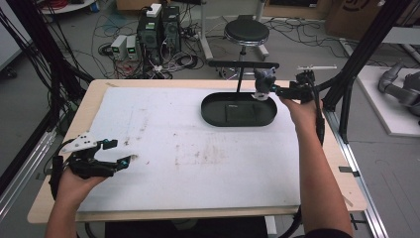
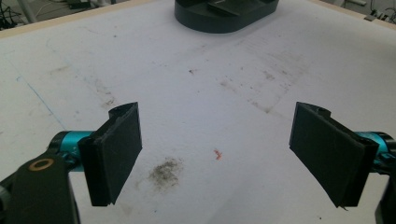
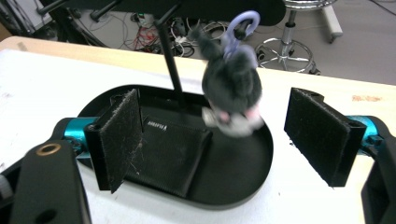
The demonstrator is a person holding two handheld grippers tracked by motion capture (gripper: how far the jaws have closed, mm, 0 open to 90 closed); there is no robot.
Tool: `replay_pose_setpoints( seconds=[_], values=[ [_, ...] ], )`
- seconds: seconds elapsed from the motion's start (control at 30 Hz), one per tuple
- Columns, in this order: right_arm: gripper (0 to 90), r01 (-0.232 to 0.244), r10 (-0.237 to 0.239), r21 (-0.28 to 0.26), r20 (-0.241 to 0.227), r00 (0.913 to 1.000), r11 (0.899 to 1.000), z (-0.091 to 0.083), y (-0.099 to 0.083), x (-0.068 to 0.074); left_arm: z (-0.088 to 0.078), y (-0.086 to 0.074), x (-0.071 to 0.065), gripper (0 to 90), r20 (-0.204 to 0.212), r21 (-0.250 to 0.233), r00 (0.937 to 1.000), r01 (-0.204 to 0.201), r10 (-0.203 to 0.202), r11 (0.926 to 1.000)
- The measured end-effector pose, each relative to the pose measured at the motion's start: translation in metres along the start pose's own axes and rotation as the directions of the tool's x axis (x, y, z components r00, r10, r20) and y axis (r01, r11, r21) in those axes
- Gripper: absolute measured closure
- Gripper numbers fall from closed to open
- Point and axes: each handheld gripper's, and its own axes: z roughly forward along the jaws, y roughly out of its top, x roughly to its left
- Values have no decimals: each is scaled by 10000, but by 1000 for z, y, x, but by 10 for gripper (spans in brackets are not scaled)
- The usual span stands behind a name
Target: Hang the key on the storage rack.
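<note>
White table top [image 1: 163, 148], left claw [image 1: 118, 152] and right claw [image 3: 212, 140] both released, plush keychain [image 3: 232, 88] on black stand [image 3: 243, 172].

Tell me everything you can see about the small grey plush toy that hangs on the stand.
The plush toy is small, dark grey and fuzzy, with a white and pink underside. A lilac loop on top hooks it to the stand's black crossbar. It hangs free above the oval tray, slightly blurred, between the right tool's open pads, untouched.

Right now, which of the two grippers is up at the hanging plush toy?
The right gripper, open jaws either side of the grey plush toy on the black stand. The left gripper sits open over bare table.
</note>
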Motion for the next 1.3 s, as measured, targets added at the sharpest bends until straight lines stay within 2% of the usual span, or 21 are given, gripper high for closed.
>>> replay_pose_setpoints(
  seconds=[0.03,0.1,0.2,0.23,0.5,0.67,0.8,0.93,1.13,1.3],
  values=[
    [203,105,-105,113,-11,9999,9999,-2,-3,0,1,0,0,169,15,-13,10000,12,-12,10000],
    [203,187,-188,-31,-146,9997,9998,-8,-11,1,2,0,1,169,31,18,10000,17,-17,10000],
    [203,365,-359,260,-243,9991,9990,-14,-22,0,5,1,2,170,10,-47,10000,40,-40,10000],
    [203,474,-467,186,-367,9982,9987,-16,-26,1,6,2,2,169,-18,-73,10000,48,-48,10000],
    [203,693,-684,60,-1009,9925,9976,-27,-65,3,16,6,0,169,108,-126,9999,-19,21,9999],
    [203,644,-642,-31,-1412,9879,9979,-29,-90,4,19,7,1,169,86,-232,10000,30,-28,9997],
    [203,752,-752,-66,-1655,9833,9971,-29,-103,9,22,7,1,169,137,-238,9999,63,-60,9997],
    [203,1087,-1088,-105,-1823,9772,9940,-27,-116,16,24,6,1,169,183,-222,9997,146,-142,9996],
    [203,1207,-1283,-464,-2379,9628,9916,-29,-134,19,29,5,4,170,394,-373,9989,280,-265,9989],
    [203,1269,-1350,-483,-2499,9588,9907,-33,-145,20,40,8,3,169,594,-273,9980,249,-232,9993]
  ],
)
